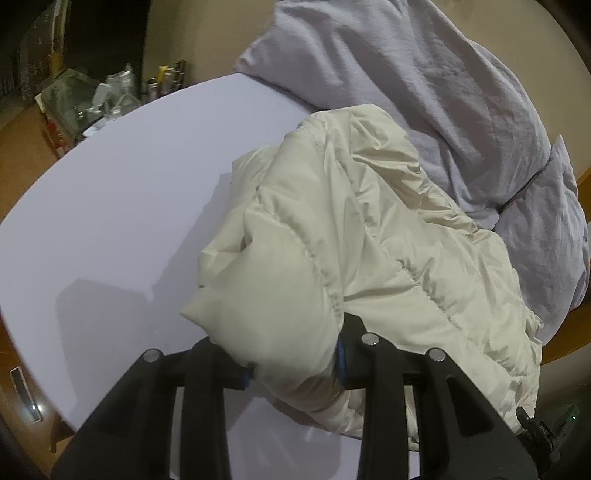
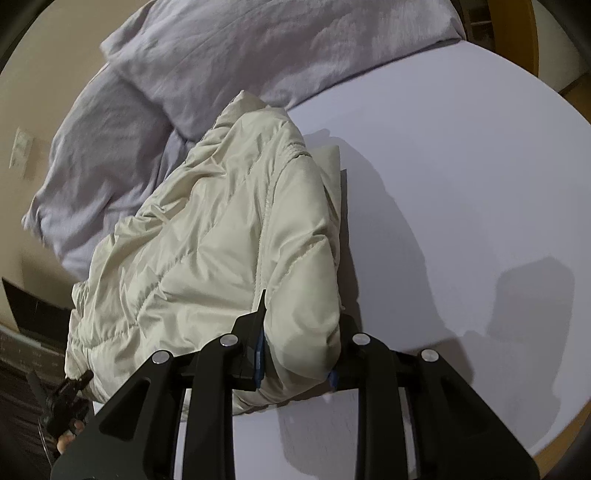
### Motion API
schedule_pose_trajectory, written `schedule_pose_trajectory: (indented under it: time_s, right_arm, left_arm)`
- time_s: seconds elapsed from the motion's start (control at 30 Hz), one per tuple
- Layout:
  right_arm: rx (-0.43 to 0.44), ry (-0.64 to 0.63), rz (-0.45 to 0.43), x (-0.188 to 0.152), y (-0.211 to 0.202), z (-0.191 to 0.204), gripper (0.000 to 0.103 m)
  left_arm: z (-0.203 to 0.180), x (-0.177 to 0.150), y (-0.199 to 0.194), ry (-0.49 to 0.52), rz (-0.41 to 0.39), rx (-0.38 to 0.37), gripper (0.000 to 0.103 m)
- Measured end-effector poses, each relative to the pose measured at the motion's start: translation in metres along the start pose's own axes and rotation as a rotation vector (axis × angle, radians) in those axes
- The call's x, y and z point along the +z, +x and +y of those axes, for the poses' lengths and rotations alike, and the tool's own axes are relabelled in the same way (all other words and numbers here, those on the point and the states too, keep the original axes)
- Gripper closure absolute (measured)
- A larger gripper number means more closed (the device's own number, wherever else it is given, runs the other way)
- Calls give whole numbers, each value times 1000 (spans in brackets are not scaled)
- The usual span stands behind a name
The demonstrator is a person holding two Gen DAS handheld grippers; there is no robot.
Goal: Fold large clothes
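Note:
A cream quilted puffer jacket lies bunched on a white bed sheet. My left gripper is shut on a thick fold of the jacket's near edge, the fabric bulging between its fingers. In the right wrist view the jacket stretches away to the upper left, and my right gripper is shut on another fold of its near edge. The other gripper shows small at the lower left of that view, past the jacket's far end.
A rumpled lavender duvet and pillows lie behind the jacket, also seen in the right wrist view. A cluttered bedside shelf with bottles stands past the bed's left edge. Wooden bed frame at upper right.

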State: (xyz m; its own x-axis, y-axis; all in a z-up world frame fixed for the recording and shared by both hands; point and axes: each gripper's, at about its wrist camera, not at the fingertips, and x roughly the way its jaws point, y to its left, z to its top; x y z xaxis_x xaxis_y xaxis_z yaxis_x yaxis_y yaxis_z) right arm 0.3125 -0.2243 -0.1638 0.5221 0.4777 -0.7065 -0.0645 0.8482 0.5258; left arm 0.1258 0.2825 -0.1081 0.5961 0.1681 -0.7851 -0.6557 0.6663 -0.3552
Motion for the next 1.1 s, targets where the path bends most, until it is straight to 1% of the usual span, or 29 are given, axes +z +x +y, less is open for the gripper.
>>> schedule_pose_trajectory:
  time_s: [0.07, 0.17, 0.2, 0.23, 0.27, 0.3, 0.33, 0.4, 0.47, 0.5, 0.53, 0.6, 0.77, 0.97, 1.1]
  right_arm:
    - [-4, -20, 0, -7, -6, 0, 78]
    - [-36, -48, 6, -11, -16, 1, 72]
    - [-66, -63, -5, -10, -23, 3, 66]
    - [-89, -73, -20, -7, -25, 6, 58]
    - [-118, -92, -47, -6, -32, 8, 55]
    - [-146, -119, -83, -4, -40, 11, 47]
    - [-162, -142, -106, -2, -46, 14, 44]
    - [-181, -190, -124, 3, -52, 24, 44]
    - [-184, -235, -132, 6, -53, 34, 43]
    - [-187, -263, -136, 7, -51, 42, 40]
    - [-187, -286, -134, 7, -48, 49, 39]
    - [-186, -331, -120, 4, -39, 61, 38]
    - [-188, -442, -77, -14, -12, 91, 38]
    - [-216, -512, -31, -35, 12, 102, 38]
    - [-274, -585, -46, -52, 25, 105, 30]
  left_arm:
    - [6, -8, -6, -1, -1, 14, 69]
    - [9, -15, -8, -14, 3, 40, 61]
    - [11, -17, -10, -27, 0, 54, 55]
    - [14, -18, -12, -41, -3, 58, 51]
    - [15, -19, -14, -49, -6, 60, 49]
    - [17, -20, -16, -54, -12, 65, 44]
    - [17, -21, -17, -55, -16, 72, 37]
    - [17, -23, -19, -47, -24, 92, 33]
    - [16, -22, -18, -38, -23, 107, 31]
    - [16, -22, -18, -35, -23, 112, 29]
    - [15, -22, -18, -30, -23, 117, 27]
    - [14, -21, -17, -22, -24, 128, 25]
    - [13, -20, -10, -2, -14, 155, 22]
    - [11, -18, -2, -2, -6, 162, 19]
    - [10, -17, 2, -14, -3, 155, 18]
